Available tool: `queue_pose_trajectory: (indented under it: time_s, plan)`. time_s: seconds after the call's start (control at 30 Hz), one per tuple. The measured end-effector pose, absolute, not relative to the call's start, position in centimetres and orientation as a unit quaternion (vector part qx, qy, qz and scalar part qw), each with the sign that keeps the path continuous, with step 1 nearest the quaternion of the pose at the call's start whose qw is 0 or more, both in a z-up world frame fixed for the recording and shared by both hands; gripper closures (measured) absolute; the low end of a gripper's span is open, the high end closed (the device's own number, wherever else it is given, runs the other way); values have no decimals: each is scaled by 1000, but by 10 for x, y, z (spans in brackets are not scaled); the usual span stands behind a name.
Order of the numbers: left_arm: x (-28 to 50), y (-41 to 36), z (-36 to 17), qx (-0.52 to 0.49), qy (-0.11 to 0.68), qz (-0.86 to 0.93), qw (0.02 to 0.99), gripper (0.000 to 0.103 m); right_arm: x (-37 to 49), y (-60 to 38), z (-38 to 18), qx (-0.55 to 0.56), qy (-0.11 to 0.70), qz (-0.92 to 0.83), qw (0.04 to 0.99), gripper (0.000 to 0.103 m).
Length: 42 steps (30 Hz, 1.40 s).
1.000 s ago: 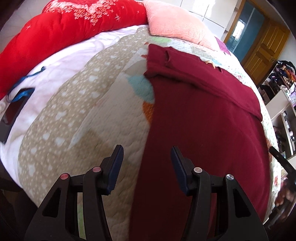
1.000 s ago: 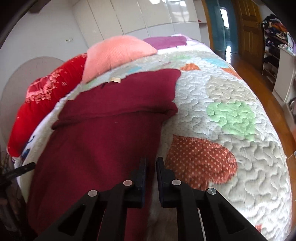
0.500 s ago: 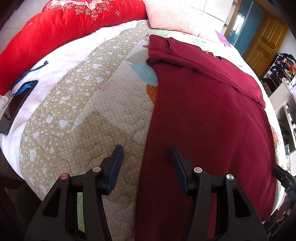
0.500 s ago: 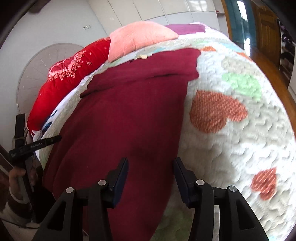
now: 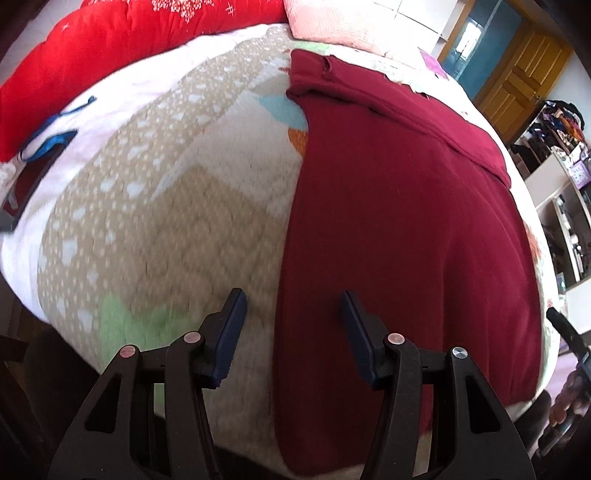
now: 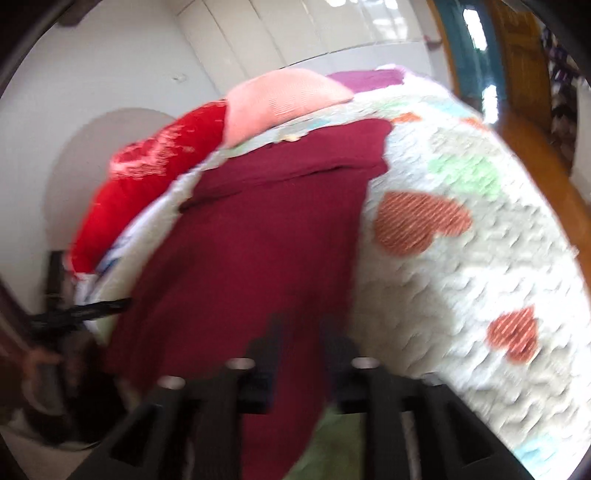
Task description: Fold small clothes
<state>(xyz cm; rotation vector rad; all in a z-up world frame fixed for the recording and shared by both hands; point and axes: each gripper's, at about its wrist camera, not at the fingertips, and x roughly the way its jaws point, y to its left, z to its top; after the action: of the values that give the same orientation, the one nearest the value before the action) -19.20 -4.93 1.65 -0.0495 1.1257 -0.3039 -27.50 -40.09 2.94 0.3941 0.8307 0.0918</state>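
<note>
A dark red garment (image 5: 399, 206) lies flat on the quilted bed (image 5: 166, 206), its top part folded over across the far end. My left gripper (image 5: 291, 306) stands open above the garment's left edge near the hem, with nothing pressed between its fingers. In the blurred right wrist view the same garment (image 6: 266, 229) runs down toward the near edge of the bed. My right gripper (image 6: 301, 332) hovers open over its lower right part, with red cloth showing in the gap and the pads apart from it.
A red duvet (image 5: 110, 48) and a pink pillow (image 5: 332, 22) lie at the head of the bed. A dark flat device with a blue strap (image 5: 37, 162) rests at the left. A wooden door (image 5: 524, 70) and shelves (image 5: 561, 206) stand to the right.
My right gripper has gone from shut to open and moved left over the garment's lower part. My left gripper has shifted along the garment's left edge, still open.
</note>
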Motion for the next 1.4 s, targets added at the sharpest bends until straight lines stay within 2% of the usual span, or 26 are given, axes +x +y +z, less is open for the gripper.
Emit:
queue_pose_trajectory:
  time_s: [0.03,0.07,0.27,0.47,0.6,0.67,0.73,0.83,0.93,1.03,1.2,1.4]
  plan:
    - [-197,-47,15,-28,535,-148,832,41,-279,-400,30,192,403,49,893,45]
    - [-202,-46,14,-32,536,-154,829,38,-286,-400,29,189,407,51,892,45]
    - [-222,-47,13,-11,537,-165,827,35,-309,-405,20,189,433,80,878,45]
    - [-225,-43,10,-17,538,-167,826,34,-315,-394,3,209,449,119,861,45]
    - [-226,-43,9,-17,538,-169,826,34,-313,-377,-2,183,441,132,869,45]
    - [-227,-44,10,-14,539,-167,825,34,-310,-373,-4,179,438,133,871,50]
    - [-227,-45,10,-12,540,-167,825,34,-307,-372,-5,173,436,121,875,83]
    - [-228,-44,10,-14,543,-168,823,34,-307,-375,-4,174,433,104,878,92]
    - [-231,-42,8,-14,543,-172,822,34,-319,-382,5,160,425,88,886,94]
    - [-235,-43,6,-16,537,-183,823,23,-320,-390,2,170,432,79,882,94]
    - [-242,-49,2,2,525,-179,832,21,-315,-391,-3,182,436,82,877,94]
    - [-245,-47,1,-1,519,-187,834,20,-321,-403,-7,245,424,103,866,84]
